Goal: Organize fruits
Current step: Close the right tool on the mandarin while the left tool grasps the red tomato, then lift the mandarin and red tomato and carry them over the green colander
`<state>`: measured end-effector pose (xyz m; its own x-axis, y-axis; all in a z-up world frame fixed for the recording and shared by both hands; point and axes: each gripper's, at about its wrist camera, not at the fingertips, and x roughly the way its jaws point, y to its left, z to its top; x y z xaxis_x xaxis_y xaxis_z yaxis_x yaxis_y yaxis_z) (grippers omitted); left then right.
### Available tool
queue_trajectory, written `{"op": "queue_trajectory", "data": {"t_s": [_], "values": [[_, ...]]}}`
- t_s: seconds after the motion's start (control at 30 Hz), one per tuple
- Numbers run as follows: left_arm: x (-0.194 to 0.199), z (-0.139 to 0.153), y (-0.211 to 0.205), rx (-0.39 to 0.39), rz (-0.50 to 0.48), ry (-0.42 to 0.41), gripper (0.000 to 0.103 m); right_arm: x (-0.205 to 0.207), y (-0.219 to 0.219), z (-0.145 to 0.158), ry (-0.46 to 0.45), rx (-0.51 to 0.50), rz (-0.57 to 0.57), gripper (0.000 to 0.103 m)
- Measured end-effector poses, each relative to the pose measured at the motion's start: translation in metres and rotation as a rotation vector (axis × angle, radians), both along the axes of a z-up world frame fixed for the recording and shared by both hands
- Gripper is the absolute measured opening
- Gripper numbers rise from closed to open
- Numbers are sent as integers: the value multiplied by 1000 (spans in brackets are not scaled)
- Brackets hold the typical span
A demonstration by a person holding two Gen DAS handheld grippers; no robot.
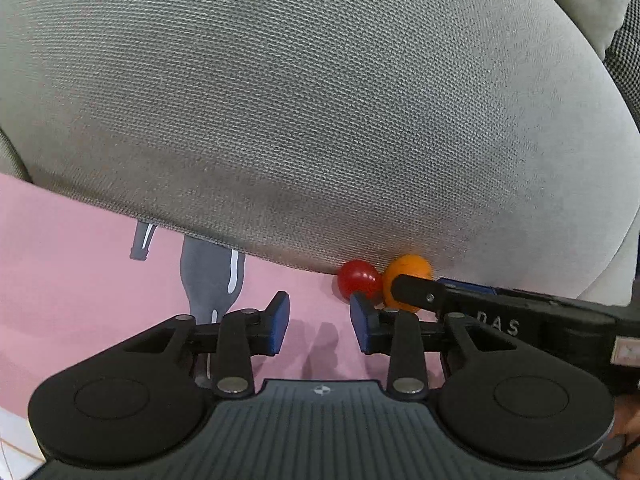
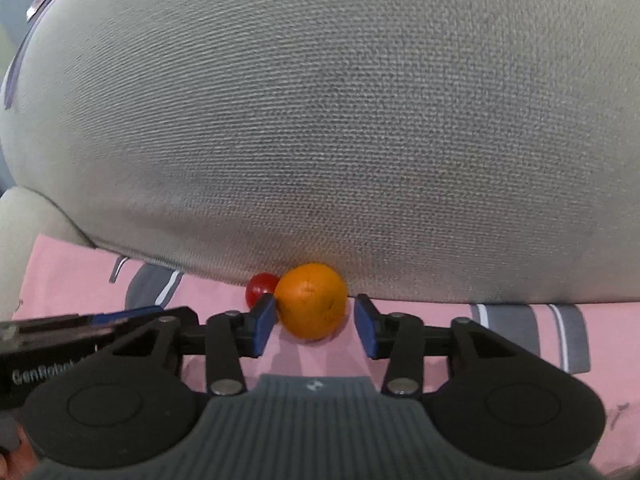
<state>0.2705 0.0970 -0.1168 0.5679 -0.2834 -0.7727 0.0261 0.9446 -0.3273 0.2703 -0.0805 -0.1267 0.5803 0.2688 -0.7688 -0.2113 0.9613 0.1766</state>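
An orange point(image 2: 312, 300) and a small red fruit point(image 2: 260, 284) lie side by side on a pink cloth point(image 2: 60, 276), against the foot of a grey cushion. In the right wrist view my right gripper point(image 2: 316, 322) is open around the orange. Its left pad point(image 2: 264, 322) rests against the orange, while a small gap separates the fruit from the right pad point(image 2: 366, 330). In the left wrist view my left gripper point(image 1: 320, 316) stands open with only cloth between its pads. The red fruit point(image 1: 358, 282) lies just beyond its right fingertip point(image 1: 362, 320). The right gripper's finger partly covers the orange point(image 1: 410, 270).
A large grey woven cushion point(image 1: 300, 100) rises right behind the fruits and fills most of both views. The pink cloth point(image 1: 80, 260) carries grey printed shapes point(image 1: 212, 272). The two grippers' bodies sit close side by side; a hand point(image 1: 628, 420) shows at the edge.
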Motion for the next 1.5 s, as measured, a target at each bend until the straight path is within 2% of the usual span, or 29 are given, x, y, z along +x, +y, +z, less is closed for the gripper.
{"op": "queue_trajectory", "data": {"t_s": [0.3,0.6,1.0,1.13,1.5], "values": [[7,-8,-8,6,-50,-3,39,11,-4,-13,56,75,-18,42],[20,-18,-40,51,-123,-18,39,-7,-33,5,45,16,-94,42],[34,-32,-62,120,-104,10,39,-14,-51,4,56,36,-118,42],[37,-40,-72,121,-101,23,34,-19,-45,9,52,36,-108,42],[7,3,-68,87,-100,-12,34,-49,-44,39,5,1,-35,42]]}}
